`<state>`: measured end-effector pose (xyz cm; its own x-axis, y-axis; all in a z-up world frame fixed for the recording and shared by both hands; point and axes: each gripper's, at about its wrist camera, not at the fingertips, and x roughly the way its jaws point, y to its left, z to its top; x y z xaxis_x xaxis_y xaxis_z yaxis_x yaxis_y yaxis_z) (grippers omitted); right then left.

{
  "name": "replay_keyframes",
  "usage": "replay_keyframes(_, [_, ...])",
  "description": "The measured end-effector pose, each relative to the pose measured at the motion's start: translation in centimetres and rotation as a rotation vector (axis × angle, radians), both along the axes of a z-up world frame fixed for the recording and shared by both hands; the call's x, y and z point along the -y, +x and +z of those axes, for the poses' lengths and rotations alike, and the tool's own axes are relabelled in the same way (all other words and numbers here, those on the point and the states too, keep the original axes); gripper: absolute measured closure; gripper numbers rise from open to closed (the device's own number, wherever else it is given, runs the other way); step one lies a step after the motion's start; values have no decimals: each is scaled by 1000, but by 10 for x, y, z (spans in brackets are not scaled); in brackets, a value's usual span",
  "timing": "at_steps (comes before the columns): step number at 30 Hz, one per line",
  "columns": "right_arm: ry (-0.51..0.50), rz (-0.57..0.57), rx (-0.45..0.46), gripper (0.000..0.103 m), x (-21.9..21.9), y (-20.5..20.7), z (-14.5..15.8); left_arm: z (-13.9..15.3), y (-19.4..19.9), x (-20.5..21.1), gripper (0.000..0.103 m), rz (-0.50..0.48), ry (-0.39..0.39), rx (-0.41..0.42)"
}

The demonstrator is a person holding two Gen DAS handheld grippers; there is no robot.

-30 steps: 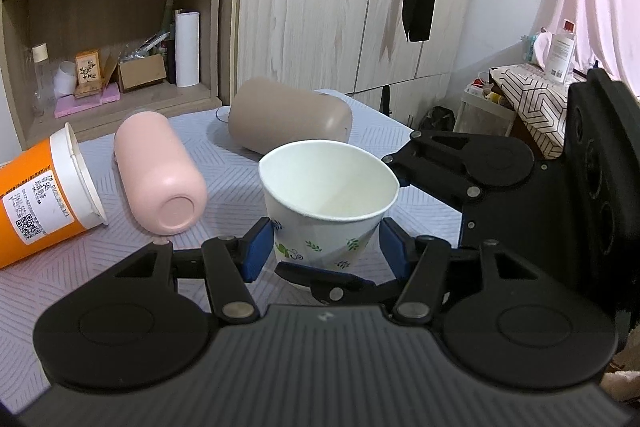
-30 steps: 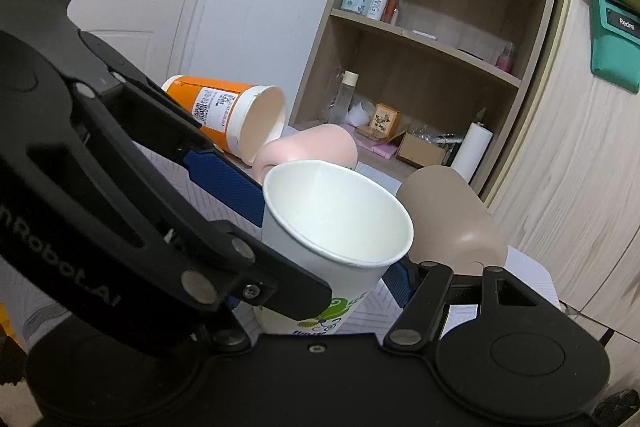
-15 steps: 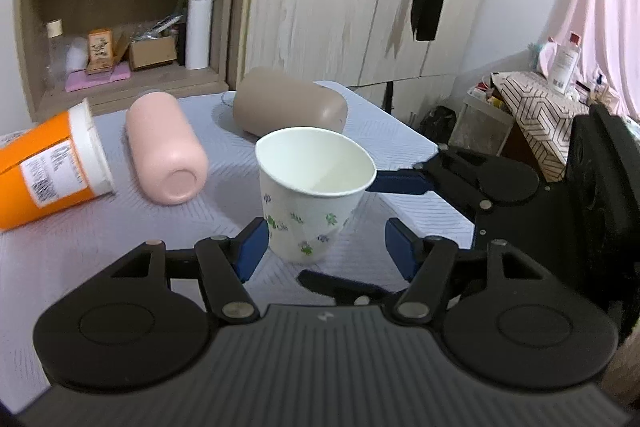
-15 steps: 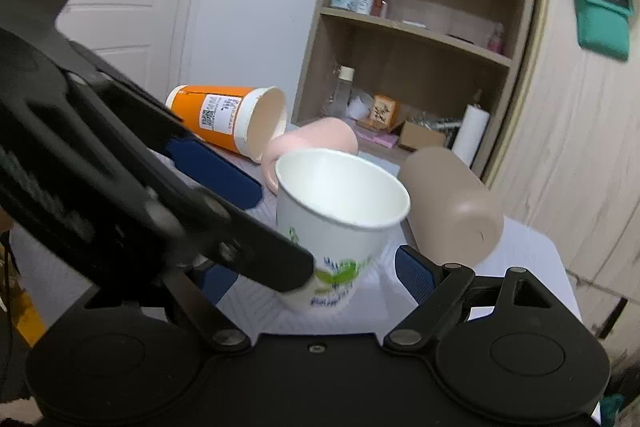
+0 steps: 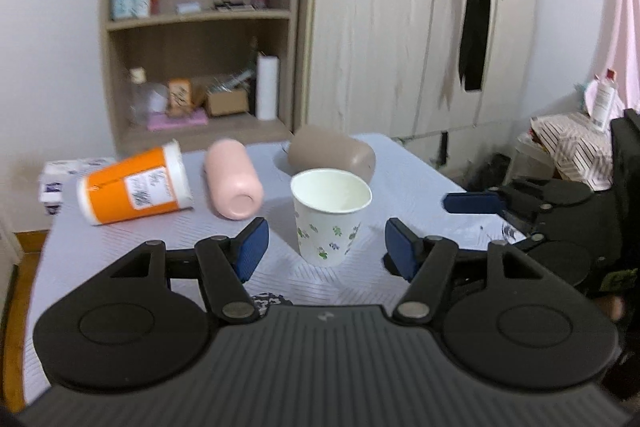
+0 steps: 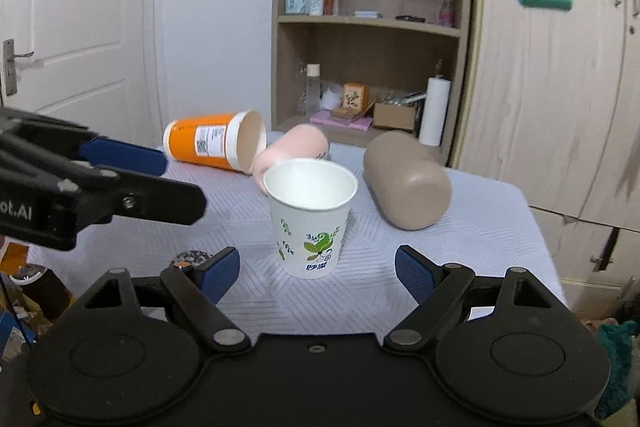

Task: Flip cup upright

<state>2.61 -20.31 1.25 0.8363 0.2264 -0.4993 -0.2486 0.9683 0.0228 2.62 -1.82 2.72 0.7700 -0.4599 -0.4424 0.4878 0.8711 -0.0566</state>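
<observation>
A white paper cup with green leaf print (image 5: 329,217) stands upright on the grey-white tablecloth, mouth up; it also shows in the right wrist view (image 6: 310,223). My left gripper (image 5: 326,247) is open, its blue pads apart on either side of the cup and a little nearer than it, not touching. My right gripper (image 6: 316,273) is open too, just short of the cup. An orange cup (image 5: 134,189), a pink cup (image 5: 233,183) and a brown cup (image 5: 332,155) lie on their sides behind it.
The table (image 5: 404,183) has its right edge near the right gripper body (image 5: 560,211). A wooden shelf unit (image 6: 372,27) and wardrobe doors (image 6: 540,67) stand behind. The left gripper's arm (image 6: 100,187) reaches in from the left of the right wrist view.
Both grippers opened and drew back from the paper cup, which was held between the left pads a second ago. The cup now stands free on the table.
</observation>
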Motion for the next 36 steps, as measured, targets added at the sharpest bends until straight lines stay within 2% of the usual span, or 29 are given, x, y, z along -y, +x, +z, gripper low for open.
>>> replay_keyframes(7, [-10, -62, 40, 14, 2, -32, 26, 15, -35, -14, 39, 102, -44, 38])
replay_keyframes(12, [-29, -99, 117, 13, 1, -58, 41, 20, -59, -17, 39, 151, -30, 131])
replay_keyframes(15, [-24, -109, 142, 11, -1, -66, 47, 23, -69, -19, 35, 163, -41, 155])
replay_keyframes(18, [-18, -142, 153, 0, -4, -69, 49, 25, -75, -20, 21, 190, -50, 183])
replay_keyframes(20, [-23, -168, 160, 0, -6, -71, 49, 26, -78, -18, 10, 208, -30, 216])
replay_keyframes(23, [-3, -199, 162, 0, -5, -70, 50, 25, -82, -15, 3, 232, -6, 255])
replay_keyframes(29, [8, -237, 164, 0, -3, -72, 50, 20, -82, -21, 0, 254, -33, 220])
replay_keyframes(36, [26, -291, 150, 0, 3, -75, 47, 15, -76, -19, 0, 346, 19, 209])
